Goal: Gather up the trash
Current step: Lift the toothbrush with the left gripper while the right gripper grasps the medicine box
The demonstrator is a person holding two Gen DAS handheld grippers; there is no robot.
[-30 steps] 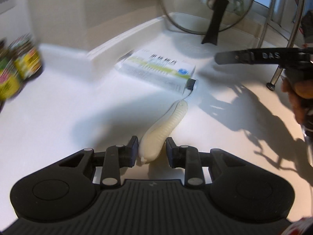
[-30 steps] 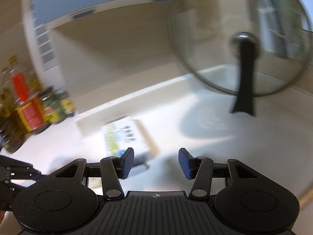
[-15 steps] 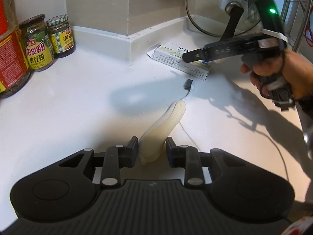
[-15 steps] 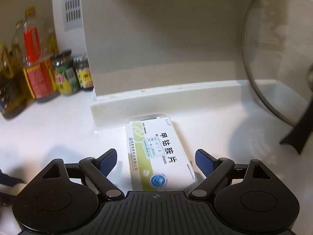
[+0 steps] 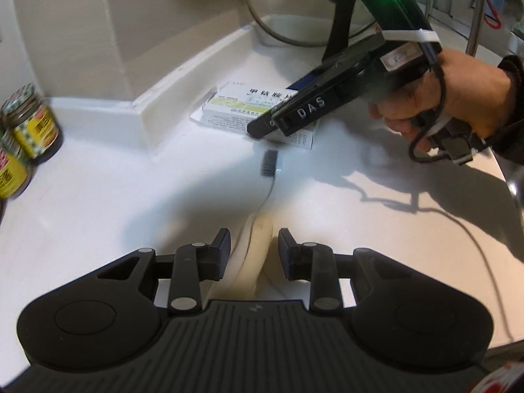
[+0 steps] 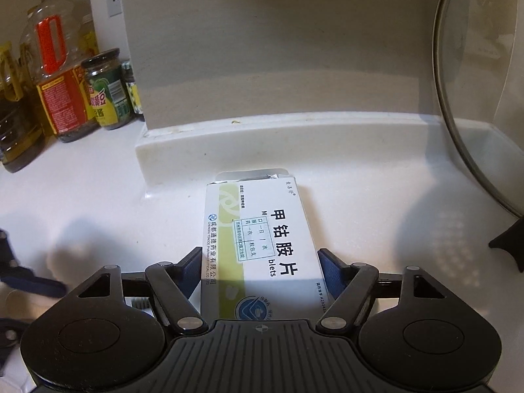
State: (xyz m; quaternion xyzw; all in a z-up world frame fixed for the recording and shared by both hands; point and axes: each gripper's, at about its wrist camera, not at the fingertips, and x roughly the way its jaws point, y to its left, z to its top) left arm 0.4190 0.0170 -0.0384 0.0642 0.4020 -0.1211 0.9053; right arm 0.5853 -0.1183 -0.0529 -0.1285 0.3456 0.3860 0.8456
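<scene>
My left gripper is shut on a cream ribbed brush handle; its thin neck runs forward to a small dark brush head above the white counter. A white and green medicine box lies flat on the counter near the backsplash step. My right gripper straddles the box, one blue finger at each long side, close to it or touching it. The left wrist view shows the box partly hidden under the right gripper.
Sauce jars and oil bottles stand at the left against the wall. A glass pot lid leans upright at the right, with a metal rack leg behind. A white backsplash step runs behind the box.
My right gripper has moved forward and down over the medicine box and its fingers have narrowed around it. My left gripper has lifted and drawn the brush back a little.
</scene>
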